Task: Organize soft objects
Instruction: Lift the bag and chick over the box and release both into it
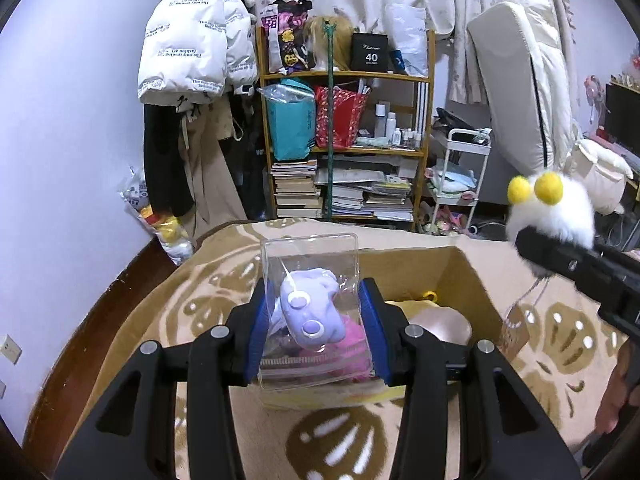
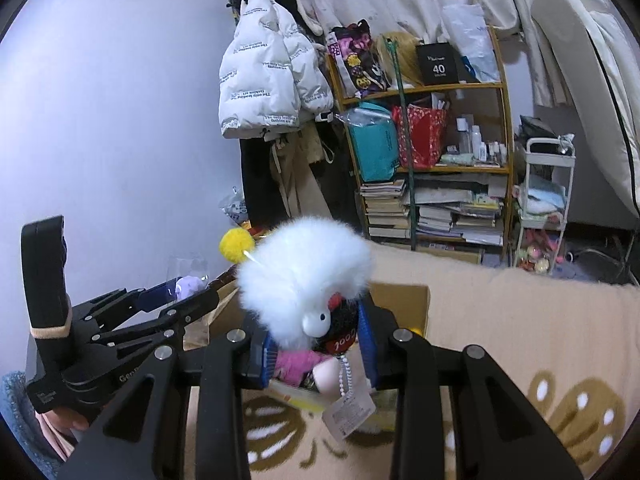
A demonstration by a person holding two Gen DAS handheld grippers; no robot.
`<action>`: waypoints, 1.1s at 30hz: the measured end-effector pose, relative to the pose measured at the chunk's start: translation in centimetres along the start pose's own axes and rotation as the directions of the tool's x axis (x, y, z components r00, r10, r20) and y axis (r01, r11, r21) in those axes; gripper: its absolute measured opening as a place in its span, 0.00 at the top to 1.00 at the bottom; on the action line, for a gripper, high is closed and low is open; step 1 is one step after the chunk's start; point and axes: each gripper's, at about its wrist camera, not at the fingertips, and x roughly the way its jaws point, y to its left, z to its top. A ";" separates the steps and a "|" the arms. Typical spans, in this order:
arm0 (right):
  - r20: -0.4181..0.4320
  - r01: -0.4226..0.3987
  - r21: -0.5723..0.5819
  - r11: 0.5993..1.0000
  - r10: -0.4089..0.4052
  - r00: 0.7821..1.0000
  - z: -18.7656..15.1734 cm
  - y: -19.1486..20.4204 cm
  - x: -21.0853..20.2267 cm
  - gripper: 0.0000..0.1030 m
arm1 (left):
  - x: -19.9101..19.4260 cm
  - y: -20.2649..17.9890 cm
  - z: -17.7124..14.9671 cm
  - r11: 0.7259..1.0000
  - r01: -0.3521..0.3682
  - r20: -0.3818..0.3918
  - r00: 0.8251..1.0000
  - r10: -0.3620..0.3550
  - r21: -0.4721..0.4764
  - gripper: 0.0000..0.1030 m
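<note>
My left gripper (image 1: 314,320) is shut on a clear plastic pouch (image 1: 310,264) with a purple plush toy (image 1: 310,308) inside, held above the near side of an open cardboard box (image 1: 468,276). The box holds a pink plush (image 1: 354,340) and a yellow and cream plush (image 1: 436,316). My right gripper (image 2: 318,344) is shut on a fluffy white plush (image 2: 304,276) with yellow pom-poms (image 2: 236,245) and a paper tag (image 2: 348,414), held over the box (image 2: 400,300). That plush also shows at the right of the left wrist view (image 1: 552,212).
The box sits on a beige patterned blanket (image 1: 348,440). Behind stand a wooden shelf (image 1: 348,76) with books and bags, a white jacket (image 1: 188,44) on a rack, a white cart (image 1: 460,184) and an upright mattress (image 1: 520,92).
</note>
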 end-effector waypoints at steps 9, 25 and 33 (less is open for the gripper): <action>0.017 -0.012 -0.003 1.000 0.012 1.000 0.1 -1.1 2.9 0.65 | 4.0 2.0 -1.2 0.999 -0.021 -0.059 0.998 0.018 -0.044 0.58; -0.105 0.007 0.018 1.000 -0.005 0.994 -2.2 -2.9 5.5 0.34 | 4.8 1.9 -2.6 0.999 -0.040 -0.111 0.993 0.037 -0.027 0.21; -0.093 0.004 0.039 0.999 -0.001 0.996 -2.3 -2.8 3.6 0.13 | 3.0 3.5 -3.8 0.996 -0.067 -0.134 0.989 0.058 -0.063 0.14</action>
